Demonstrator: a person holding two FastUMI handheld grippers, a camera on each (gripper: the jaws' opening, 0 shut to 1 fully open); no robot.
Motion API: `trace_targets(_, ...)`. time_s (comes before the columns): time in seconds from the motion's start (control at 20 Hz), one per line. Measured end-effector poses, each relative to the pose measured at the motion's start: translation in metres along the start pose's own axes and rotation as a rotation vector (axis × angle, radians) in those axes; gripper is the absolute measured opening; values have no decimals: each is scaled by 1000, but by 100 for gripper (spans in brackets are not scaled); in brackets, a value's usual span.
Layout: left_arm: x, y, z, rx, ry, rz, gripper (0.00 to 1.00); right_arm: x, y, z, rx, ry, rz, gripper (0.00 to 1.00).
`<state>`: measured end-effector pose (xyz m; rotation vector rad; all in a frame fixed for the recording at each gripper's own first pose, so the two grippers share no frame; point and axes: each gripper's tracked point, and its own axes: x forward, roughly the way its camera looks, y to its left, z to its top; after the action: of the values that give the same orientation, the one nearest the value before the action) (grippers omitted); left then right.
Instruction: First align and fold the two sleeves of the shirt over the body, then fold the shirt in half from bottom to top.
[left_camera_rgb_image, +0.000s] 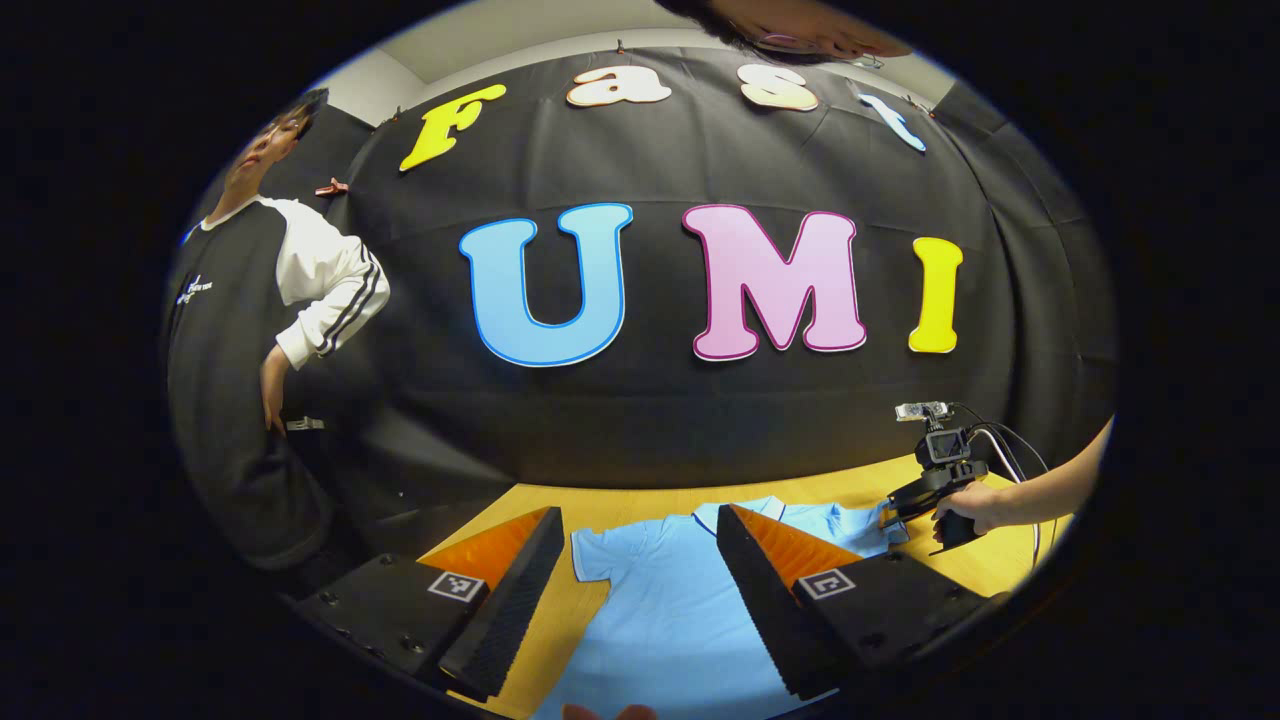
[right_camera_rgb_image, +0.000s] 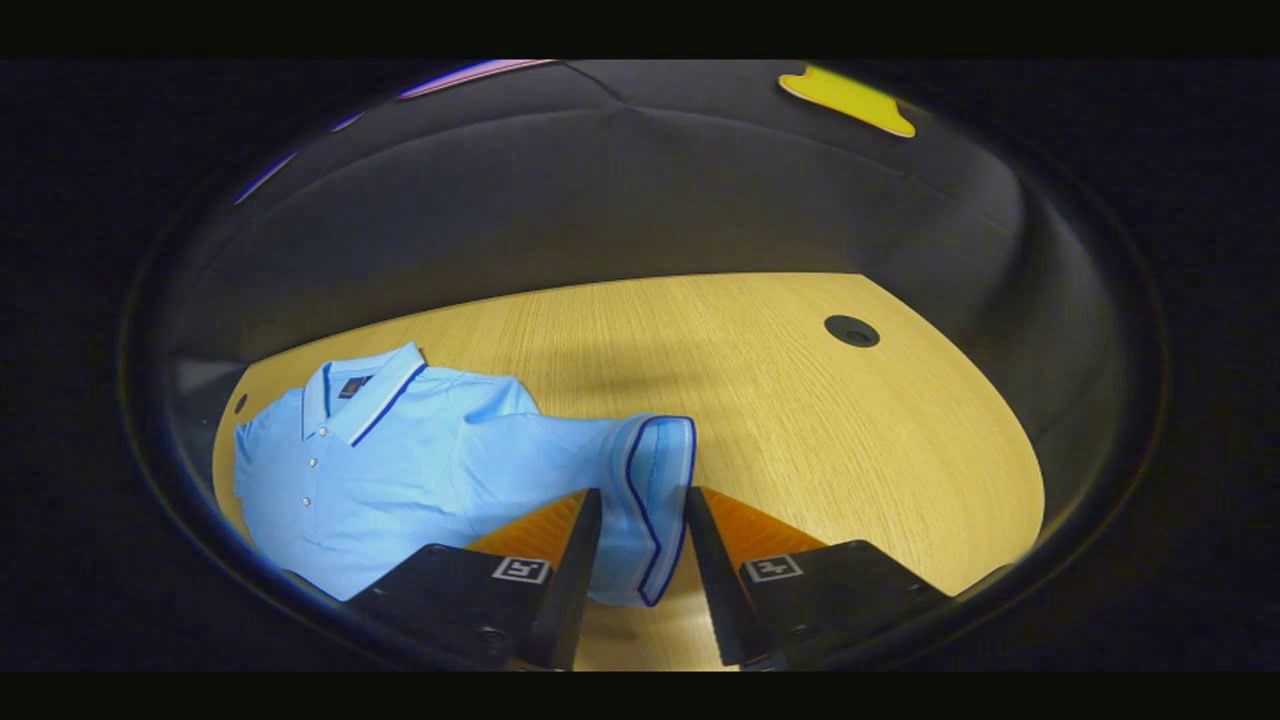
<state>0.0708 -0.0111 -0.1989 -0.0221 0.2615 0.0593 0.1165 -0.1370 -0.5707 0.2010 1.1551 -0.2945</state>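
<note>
On the wooden table lies a light blue polo shirt, spread flat with its collar toward the booth wall. In the right gripper view, the right gripper stands with its jaws partly open around the cuff end of one sleeve; the dark-trimmed cuff sits in the gap between the two fingers, but whether both fingers actually press on the cloth cannot be told. In the left gripper view, the left gripper is held wide open above the shirt's body, well clear of the cloth, holding nothing. The shirt's lower part is cut off at the bottom of that view and its far sleeve is partly hidden behind one finger. Farther off in that view the right gripper shows at the sleeve's end, gripped by a hand whose bare forearm reaches in level from the right edge. A bystander in a black-and-white top stands beside the wall.
</note>
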Motion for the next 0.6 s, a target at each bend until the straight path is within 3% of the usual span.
trace_targets(0.1,1,3,-1,-1,1,4,98,-1,4,1,18,14,13,54)
trace_targets(0.15,1,4,-1,-2,-1,4,98,0,4,2,34,8,9,23)
trace_targets(0.25,1,6,1,-1,-4,6,98,2,5,2,42,10,18,20)
trace_targets(0.35,2,8,0,2,-3,6,98,2,8,1,32,6,17,7)
trace_targets(0.6,2,13,0,0,-5,4,98,-1,14,5,0,-14,40,5)
